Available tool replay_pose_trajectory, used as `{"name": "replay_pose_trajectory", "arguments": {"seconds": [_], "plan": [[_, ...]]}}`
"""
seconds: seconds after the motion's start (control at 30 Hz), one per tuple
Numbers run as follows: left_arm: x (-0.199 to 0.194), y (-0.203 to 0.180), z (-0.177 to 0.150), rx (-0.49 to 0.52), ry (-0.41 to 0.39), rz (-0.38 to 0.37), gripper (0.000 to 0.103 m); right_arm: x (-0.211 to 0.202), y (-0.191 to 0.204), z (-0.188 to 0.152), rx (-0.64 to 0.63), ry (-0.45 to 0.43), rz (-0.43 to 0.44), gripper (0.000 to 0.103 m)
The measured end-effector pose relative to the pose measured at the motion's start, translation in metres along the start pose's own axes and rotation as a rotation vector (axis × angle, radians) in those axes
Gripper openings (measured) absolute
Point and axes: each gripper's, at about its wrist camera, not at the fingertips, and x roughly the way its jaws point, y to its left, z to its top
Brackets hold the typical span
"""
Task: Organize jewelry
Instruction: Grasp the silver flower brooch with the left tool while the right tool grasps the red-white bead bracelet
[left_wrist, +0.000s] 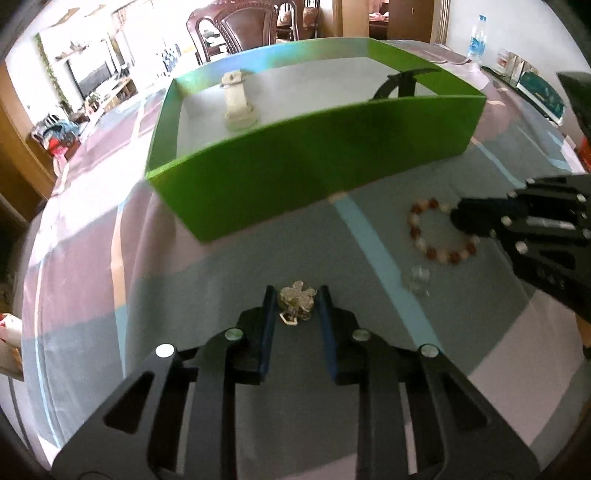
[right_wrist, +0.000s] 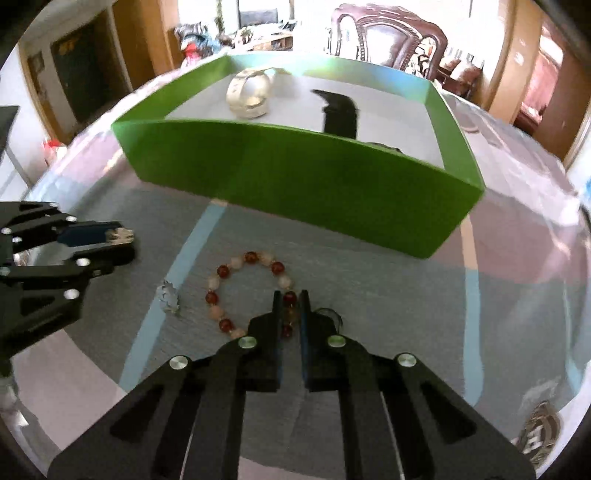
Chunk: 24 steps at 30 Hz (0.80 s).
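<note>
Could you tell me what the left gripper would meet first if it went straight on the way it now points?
The left gripper already straddles the gold flower brooch. Beyond that comes bare tablecloth, then probably the near wall of the green box, though depth is unclear.

The green box's (left_wrist: 314, 158) near wall hides most of the black watch (left_wrist: 397, 85); small clear piece (left_wrist: 419, 280) blurred.

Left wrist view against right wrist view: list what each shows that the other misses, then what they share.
Only the left wrist view shows a water bottle beyond the box, and the gold flower-shaped piece clearly, between the left gripper fingers. Only the right wrist view shows a round patterned object at lower right. Both show the green box holding a white watch and a black watch, the beaded bracelet in the right gripper, and a small clear trinket.
</note>
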Motion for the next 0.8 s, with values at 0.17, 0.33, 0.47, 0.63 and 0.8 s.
{"name": "replay_pose_trajectory", "arguments": {"seconds": [0.17, 0.33, 0.47, 0.63, 0.8], "plan": [[0.000, -0.004, -0.003, -0.014, -0.061, 0.000, 0.027, -0.001, 0.006, -0.006, -0.022, -0.025, -0.001, 0.044], [-0.001, 0.001, -0.006, -0.036, -0.071, -0.010, 0.036, -0.003, 0.009, -0.007, -0.015, -0.042, -0.018, 0.043], [-0.001, 0.003, -0.008, -0.043, -0.075, -0.018, 0.036, -0.005, 0.008, -0.010, -0.016, -0.060, -0.021, 0.042], [0.000, 0.001, -0.007, -0.057, -0.089, 0.000, 0.034, -0.005, 0.008, -0.011, -0.011, -0.070, -0.020, 0.038], [-0.001, -0.005, -0.009, -0.050, -0.104, 0.044, 0.034, -0.005, 0.008, -0.012, -0.011, -0.076, -0.023, 0.035]]}}
